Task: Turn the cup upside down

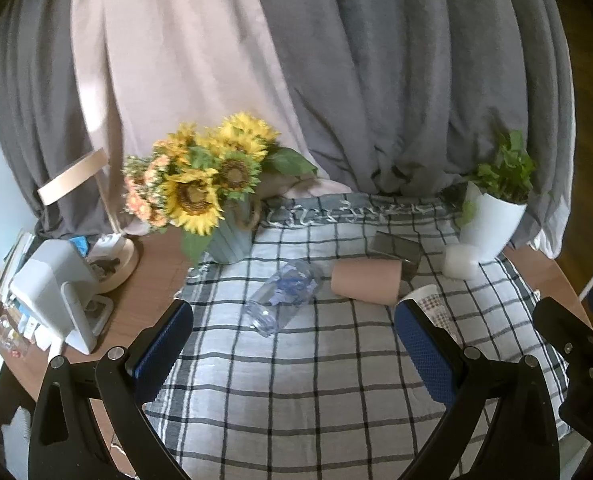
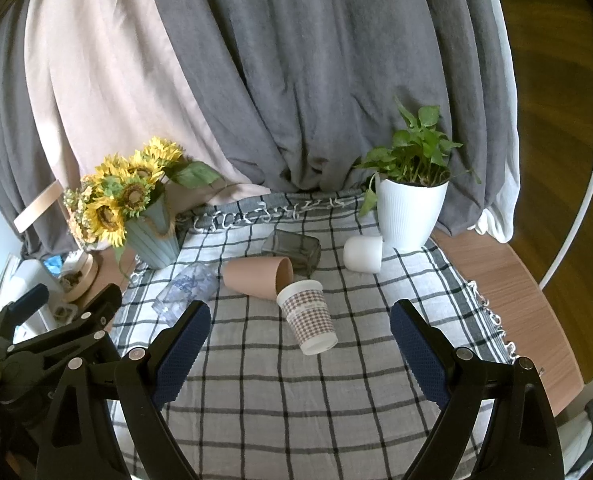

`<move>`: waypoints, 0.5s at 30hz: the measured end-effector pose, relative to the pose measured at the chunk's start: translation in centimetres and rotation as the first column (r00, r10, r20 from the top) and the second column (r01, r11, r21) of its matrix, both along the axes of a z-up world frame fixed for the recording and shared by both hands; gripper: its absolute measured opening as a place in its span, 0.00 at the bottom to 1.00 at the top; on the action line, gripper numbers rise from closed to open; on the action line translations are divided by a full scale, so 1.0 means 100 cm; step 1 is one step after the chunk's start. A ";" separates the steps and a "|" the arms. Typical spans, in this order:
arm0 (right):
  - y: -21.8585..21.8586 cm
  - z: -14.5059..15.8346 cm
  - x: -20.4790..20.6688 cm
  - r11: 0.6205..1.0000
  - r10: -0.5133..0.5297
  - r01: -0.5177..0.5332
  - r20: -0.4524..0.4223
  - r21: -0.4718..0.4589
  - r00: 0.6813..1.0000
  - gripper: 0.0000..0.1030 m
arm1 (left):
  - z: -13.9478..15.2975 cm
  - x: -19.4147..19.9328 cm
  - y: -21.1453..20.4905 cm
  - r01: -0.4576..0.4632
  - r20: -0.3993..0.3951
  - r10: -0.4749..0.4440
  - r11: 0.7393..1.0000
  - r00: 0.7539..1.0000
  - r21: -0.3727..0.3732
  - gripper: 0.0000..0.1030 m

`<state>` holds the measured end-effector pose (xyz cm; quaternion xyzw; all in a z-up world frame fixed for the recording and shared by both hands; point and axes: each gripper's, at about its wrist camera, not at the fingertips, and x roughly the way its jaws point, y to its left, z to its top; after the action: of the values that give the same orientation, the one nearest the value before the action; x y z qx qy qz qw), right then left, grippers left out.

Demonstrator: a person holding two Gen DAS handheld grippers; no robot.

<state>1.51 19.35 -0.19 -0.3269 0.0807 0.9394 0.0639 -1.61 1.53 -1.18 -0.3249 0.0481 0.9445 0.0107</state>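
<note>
A checked paper cup (image 2: 310, 319) lies on its side on the plaid cloth, white lid end towards the far side. In the left wrist view it (image 1: 432, 304) is partly hidden behind my left gripper's right finger. A tan cup (image 2: 258, 277) (image 1: 366, 280) lies on its side just behind it. A small white cup (image 2: 362, 254) (image 1: 461, 261) sits mouth down by the plant pot. My right gripper (image 2: 300, 340) is open, with the checked cup between and just beyond its fingertips. My left gripper (image 1: 294, 320) is open and empty above the cloth.
A clear plastic bottle (image 1: 282, 300) lies on its side left of the cups. A dark glass box (image 2: 292, 249) lies behind them. A sunflower vase (image 2: 152, 236) stands back left, a white plant pot (image 2: 410, 212) back right. Grey and pink curtains hang behind. Desk clutter (image 1: 56, 292) is at the left.
</note>
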 end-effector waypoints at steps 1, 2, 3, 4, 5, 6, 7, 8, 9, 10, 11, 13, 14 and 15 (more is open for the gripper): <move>0.001 -0.002 0.000 1.000 -0.005 0.005 0.004 -0.001 1.000 0.89 | -0.002 -0.003 0.004 0.017 0.012 -0.017 1.000 1.000 -0.002 1.00; 0.004 -0.004 -0.001 1.000 -0.010 0.010 0.008 -0.005 1.000 0.89 | -0.004 -0.006 0.006 0.030 0.021 -0.030 1.000 0.999 -0.004 1.00; 0.005 -0.007 -0.001 1.000 -0.018 0.018 0.014 -0.008 1.000 0.89 | -0.006 -0.009 0.011 0.046 0.033 -0.046 0.999 0.998 -0.008 1.00; 0.008 -0.009 -0.002 1.000 -0.025 0.026 0.020 -0.013 0.999 0.89 | -0.008 -0.013 0.016 0.064 0.043 -0.063 0.998 0.997 -0.011 1.00; 0.012 -0.011 -0.003 0.999 -0.035 0.036 0.028 -0.020 0.999 0.89 | -0.011 -0.018 0.022 0.087 0.058 -0.086 0.996 0.995 -0.017 1.00; 0.016 -0.013 -0.005 0.998 -0.046 0.047 0.038 -0.029 0.998 0.89 | -0.013 -0.022 0.026 0.104 0.069 -0.102 0.994 0.992 -0.020 1.00; 0.020 -0.016 -0.005 0.998 -0.057 0.059 0.047 -0.039 0.997 0.89 | -0.015 -0.027 0.031 0.127 0.081 -0.124 0.992 0.989 -0.023 1.00; 0.024 -0.019 -0.006 0.996 -0.070 0.073 0.054 -0.052 0.996 0.89 | -0.017 -0.031 0.037 0.149 0.089 -0.146 0.988 0.985 -0.029 1.00; 0.029 -0.022 -0.006 0.994 -0.086 0.090 0.062 -0.062 0.994 0.89 | -0.020 -0.039 0.046 0.186 0.108 -0.180 0.982 0.978 -0.042 1.00; 0.033 -0.025 -0.007 0.991 -0.102 0.108 0.071 -0.074 0.992 0.89 | -0.023 -0.044 0.053 0.216 0.125 -0.208 0.975 0.970 -0.051 1.00; 0.039 -0.028 -0.007 0.987 -0.120 0.128 0.077 -0.096 0.990 0.89 | -0.025 -0.049 0.058 0.242 0.140 -0.232 0.969 0.963 -0.055 1.00; 0.049 -0.033 -0.008 0.976 -0.166 0.177 0.091 -0.129 0.982 0.89 | -0.030 -0.065 0.077 0.308 0.180 -0.291 0.948 0.940 -0.076 1.00; 0.054 -0.035 -0.010 0.967 -0.193 0.206 0.097 -0.151 0.976 0.89 | -0.030 -0.070 0.082 0.329 0.184 -0.310 0.940 0.933 -0.086 1.00; 0.061 -0.039 -0.011 0.954 -0.227 0.243 0.107 -0.174 0.968 0.89 | -0.031 -0.077 0.090 0.357 0.187 -0.334 0.928 0.924 -0.104 1.00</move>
<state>0.42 25.44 -4.04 -0.3596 0.2037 0.8985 0.1477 -9.30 10.57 -4.24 -0.3887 0.1681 0.8918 0.1590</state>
